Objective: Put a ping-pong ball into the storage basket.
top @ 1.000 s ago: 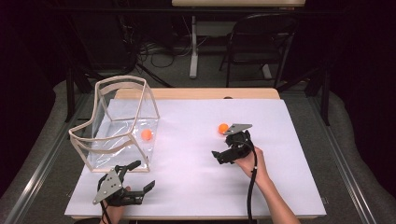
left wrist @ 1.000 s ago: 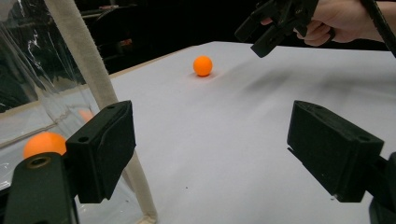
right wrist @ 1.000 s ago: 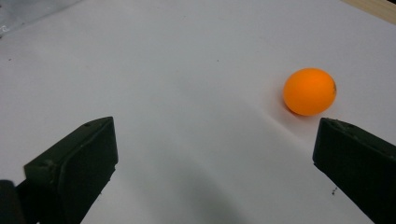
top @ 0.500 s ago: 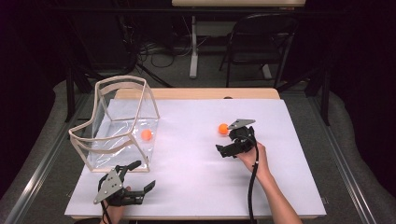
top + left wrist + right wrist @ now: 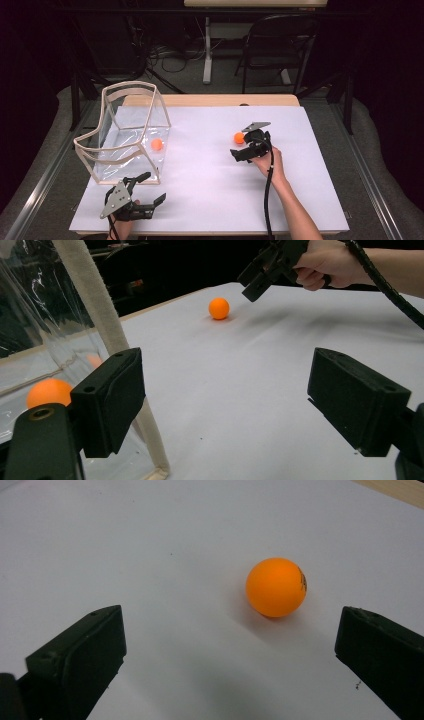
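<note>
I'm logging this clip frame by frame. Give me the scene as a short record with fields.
surface: white table
loose ball: orange ball on the table, ahead of the right gripper's jaws, untouched
right gripper: open, aimed at that ball
left gripper: open, near the table's front edge, holding nothing
container: clear bag with a cloth rim, left side
bag contents: second ball

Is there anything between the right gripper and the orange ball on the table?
Nothing. In the right gripper view, bare white table lies between the open right gripper and the orange ball.
</note>
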The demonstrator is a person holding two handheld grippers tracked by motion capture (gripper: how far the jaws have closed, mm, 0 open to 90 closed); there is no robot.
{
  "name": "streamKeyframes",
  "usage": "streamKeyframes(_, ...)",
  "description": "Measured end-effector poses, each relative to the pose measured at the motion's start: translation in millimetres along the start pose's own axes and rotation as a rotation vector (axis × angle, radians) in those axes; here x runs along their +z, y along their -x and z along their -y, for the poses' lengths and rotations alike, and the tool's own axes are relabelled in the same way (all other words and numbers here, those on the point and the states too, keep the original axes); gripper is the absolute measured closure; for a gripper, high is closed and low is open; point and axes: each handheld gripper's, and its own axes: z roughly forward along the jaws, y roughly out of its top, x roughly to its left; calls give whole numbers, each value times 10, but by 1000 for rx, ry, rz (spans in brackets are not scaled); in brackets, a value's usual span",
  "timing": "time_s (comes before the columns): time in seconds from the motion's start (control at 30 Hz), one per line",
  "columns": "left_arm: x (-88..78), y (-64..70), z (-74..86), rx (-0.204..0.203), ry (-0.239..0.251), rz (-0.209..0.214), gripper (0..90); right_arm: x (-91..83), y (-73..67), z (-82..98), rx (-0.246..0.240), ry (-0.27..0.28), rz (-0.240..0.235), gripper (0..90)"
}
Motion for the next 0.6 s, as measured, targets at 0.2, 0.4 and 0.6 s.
streamKeyframes(0.2, 9, -5, 0, 1, -2, 1, 158, 86, 64, -38, 18, -4, -7, 0)
streamKeyframes(0.4, 11, -5, 2, 0, -3, 2, 158, 139, 102, -85, 27, 5, 13, 0)
streamKeyframes(0.6, 5, -5, 5, -2, -3, 0, 158, 202, 156, -119, 61, 9, -3, 0)
